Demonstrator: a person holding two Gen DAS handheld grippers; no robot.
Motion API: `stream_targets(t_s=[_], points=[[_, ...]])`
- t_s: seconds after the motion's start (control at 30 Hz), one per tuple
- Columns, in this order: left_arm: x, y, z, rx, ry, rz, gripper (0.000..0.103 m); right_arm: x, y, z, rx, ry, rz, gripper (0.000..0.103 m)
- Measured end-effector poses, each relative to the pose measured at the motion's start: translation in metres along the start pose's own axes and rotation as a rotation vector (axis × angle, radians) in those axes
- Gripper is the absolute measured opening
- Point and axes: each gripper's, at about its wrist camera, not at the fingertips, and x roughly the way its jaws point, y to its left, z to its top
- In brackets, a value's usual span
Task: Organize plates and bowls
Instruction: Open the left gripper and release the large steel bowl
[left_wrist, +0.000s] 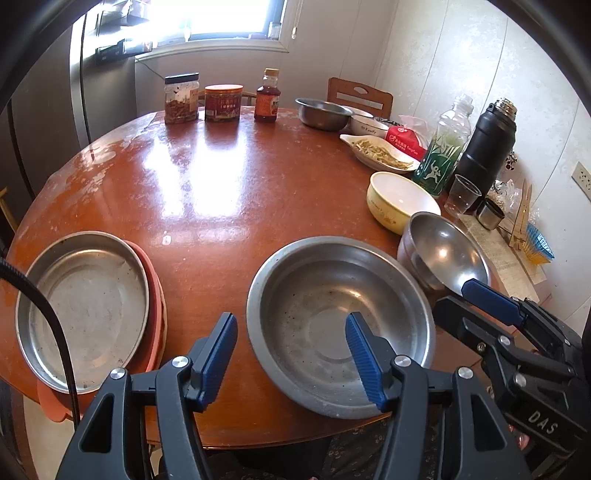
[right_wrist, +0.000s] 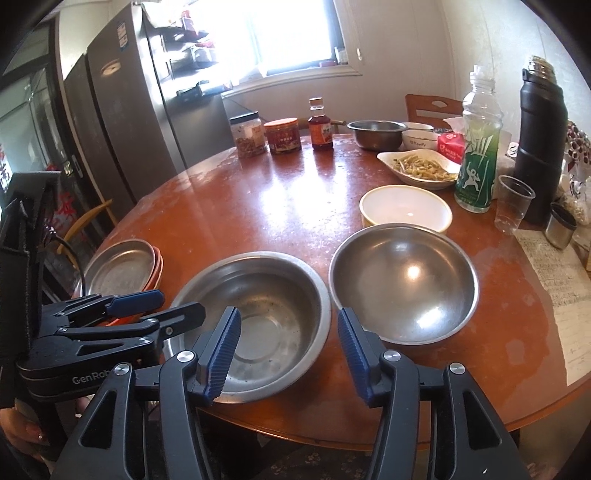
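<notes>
Both my hand-held grippers are released, holding nothing. Left hand-held gripper (left_wrist: 291, 358) straddles the near-left rim of the flat steel bowl (left_wrist: 340, 325) on the bench (left_wrist: 221, 192). Right hand-held gripper (right_wrist: 288, 354) hangs between that bowl and the round steel bowl (right_wrist: 402, 284), nearer the latter.

Both wrist cameras sit low at the near edge of the round desk (left_wrist: 221, 177), looking across it toward the window. The left view faces the wide steel bowl (left_wrist: 340, 325) closely; the right view stands further right. Both share that bowl, the deep steel bowl (right_wrist: 402, 284) and the stacked plates (right_wrist: 122, 266).
</notes>
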Motion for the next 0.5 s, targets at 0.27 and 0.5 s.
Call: stream_targets(t_s=[0.27,0.5], points=[[-0.007,-0.020,0.008,0.035,-0.015,-0.019,0.061,-0.017,-0.025,0.007,0.056,-0.056,-0.058,0.064],[-0.006,-0.047,0.026,0.087,-0.021,-0.043,0.062,-0.026,-0.060,0.010,0.137,-0.083,-0.098,0.069]])
